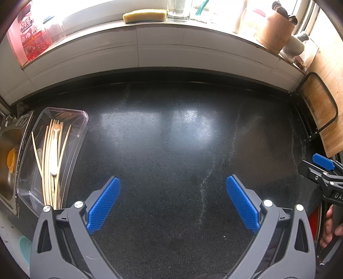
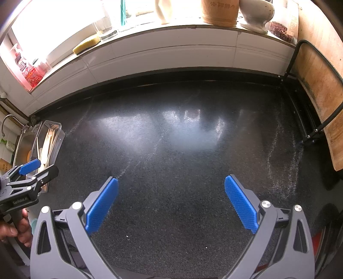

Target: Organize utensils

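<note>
A clear plastic tray [image 1: 80,137] lies at the left of the dark counter, beside the sink. Inside it lie several wooden chopsticks [image 1: 46,163] and a white spoon [image 1: 53,154]. My left gripper [image 1: 172,202] hovers open over bare counter, to the right of the tray, nothing between its blue pads. My right gripper [image 2: 171,202] is open too, above the middle of the counter and holding nothing. The right wrist view shows the tray [image 2: 58,137] far left, partly behind the left gripper [image 2: 36,169]. The right gripper [image 1: 321,167] shows at the left wrist view's right edge.
A steel sink [image 1: 8,154] lies left of the tray. Wooden cutting boards [image 1: 321,107] stand in a black rack at the right. The sill at the back holds a yellow sponge [image 1: 144,15], a glass, a wooden utensil holder [image 1: 275,32] and a red soap bottle [image 1: 32,40].
</note>
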Tool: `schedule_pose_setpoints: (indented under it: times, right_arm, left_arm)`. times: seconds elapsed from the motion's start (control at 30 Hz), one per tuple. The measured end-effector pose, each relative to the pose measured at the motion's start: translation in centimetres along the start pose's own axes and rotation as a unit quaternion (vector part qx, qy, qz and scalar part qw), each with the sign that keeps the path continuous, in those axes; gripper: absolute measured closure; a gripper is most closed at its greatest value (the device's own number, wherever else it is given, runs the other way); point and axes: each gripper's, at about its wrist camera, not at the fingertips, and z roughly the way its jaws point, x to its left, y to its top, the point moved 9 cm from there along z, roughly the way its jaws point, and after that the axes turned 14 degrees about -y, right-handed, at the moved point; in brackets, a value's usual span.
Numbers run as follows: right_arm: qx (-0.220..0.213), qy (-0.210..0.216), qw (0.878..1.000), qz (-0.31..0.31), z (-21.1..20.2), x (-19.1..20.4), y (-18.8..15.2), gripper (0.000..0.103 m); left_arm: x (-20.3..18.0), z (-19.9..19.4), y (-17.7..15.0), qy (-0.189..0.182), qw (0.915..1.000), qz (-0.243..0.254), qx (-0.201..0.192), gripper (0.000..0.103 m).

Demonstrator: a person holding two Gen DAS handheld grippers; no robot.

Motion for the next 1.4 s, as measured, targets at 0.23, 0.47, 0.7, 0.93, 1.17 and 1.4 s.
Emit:
schedule_pose_setpoints:
  times: [0.23, 0.47, 0.7, 0.93, 1.17, 1.4]
  right_arm:
    - [0.000, -0.001, 1.000, 0.000, -0.1, 0.1, 0.1, 0.007]
    - [0.000, -0.001, 1.000, 0.000, -0.1, 0.1, 0.1, 0.007]
    - [-0.002, 0.000, 1.000, -0.001, -0.2, 0.3, 0.0, 0.007]
    - [-0.003, -0.001, 1.000, 0.000, -0.3, 0.4, -0.1, 0.007]
    - [-0.006, -0.001, 1.000, -0.001, -0.8, 0.3, -0.3, 0.007]
    - [-0.009, -0.001, 1.000, -0.002, -1.1, 0.3, -0.4, 0.007]
  left_arm:
    - [0.0, 0.0, 0.0, 0.000, 1.0000, -0.001, 0.000, 0.006]
    - [0.0, 0.1, 0.1, 0.000, 1.0000, -0.002, 0.000, 0.006]
    - [-0.1, 0.0, 0.0, 0.000, 1.0000, -0.001, 0.000, 0.006]
    - [-0.2, -0.1, -0.1, 0.001, 1.0000, 0.002, 0.000, 0.006]
    - [-0.4, -0.4, -0.5, -0.004, 1.0000, 0.001, 0.003, 0.006]
    - [-0.2, -0.9, -0.6, 0.001, 1.0000, 0.001, -0.006, 0.006]
